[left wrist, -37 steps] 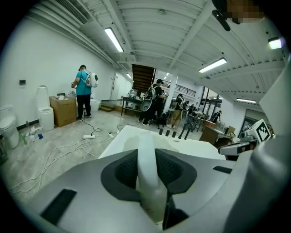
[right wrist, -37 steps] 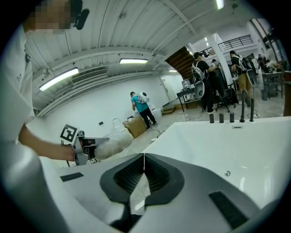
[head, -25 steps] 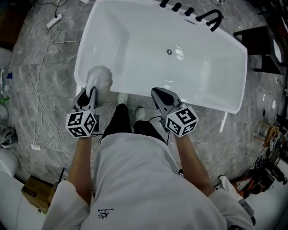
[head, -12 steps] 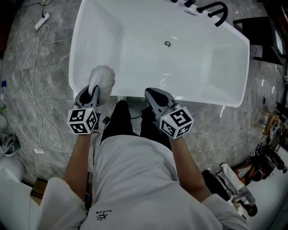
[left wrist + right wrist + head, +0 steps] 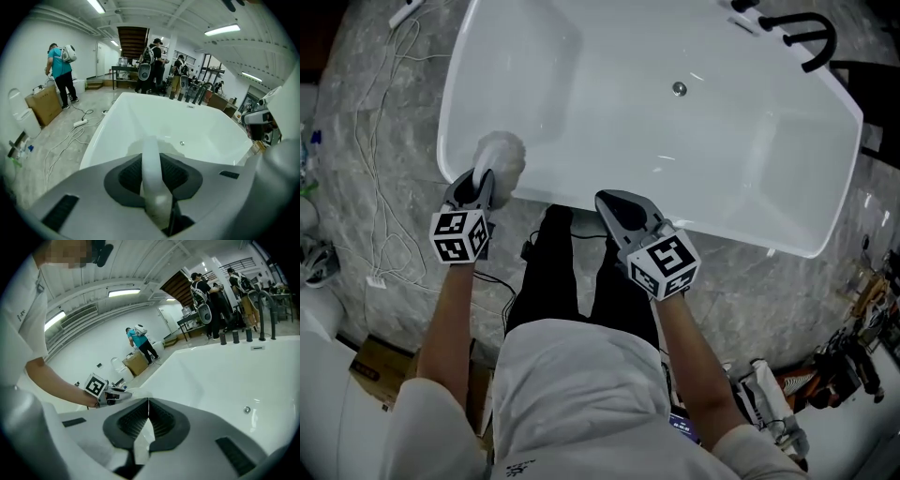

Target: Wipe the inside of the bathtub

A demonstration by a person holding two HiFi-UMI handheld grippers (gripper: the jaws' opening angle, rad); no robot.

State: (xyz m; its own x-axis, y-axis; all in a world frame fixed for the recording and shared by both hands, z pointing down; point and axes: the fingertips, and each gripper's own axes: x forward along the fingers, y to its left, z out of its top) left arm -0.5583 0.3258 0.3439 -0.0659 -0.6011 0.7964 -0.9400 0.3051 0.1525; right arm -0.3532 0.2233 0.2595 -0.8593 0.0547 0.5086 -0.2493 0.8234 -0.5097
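Observation:
A white bathtub [image 5: 750, 141] fills the top of the head view, with its drain [image 5: 679, 89] near the middle. My left gripper [image 5: 482, 180] is shut on a white cloth [image 5: 500, 153], which bunches over the tub's near left rim. In the left gripper view the cloth [image 5: 151, 150] runs as a strip between the jaws of the left gripper [image 5: 151, 164], with the tub [image 5: 197, 126] beyond. My right gripper [image 5: 606, 200] hangs at the near rim, shut with nothing in it. In its own view the right gripper [image 5: 148, 401] has jaws that meet, and the tub wall [image 5: 225, 376] lies ahead.
A black faucet [image 5: 806, 33] stands on the tub's far rim. White cables [image 5: 375, 141] trail over the marble floor at left, and a cardboard box [image 5: 380, 370] sits lower left. Clutter lies at lower right [image 5: 844, 366]. Several people [image 5: 154, 58] stand beyond the tub.
The tub has come nearer in the head view. Both grippers now reach its near rim, and the left one still holds the cloth.

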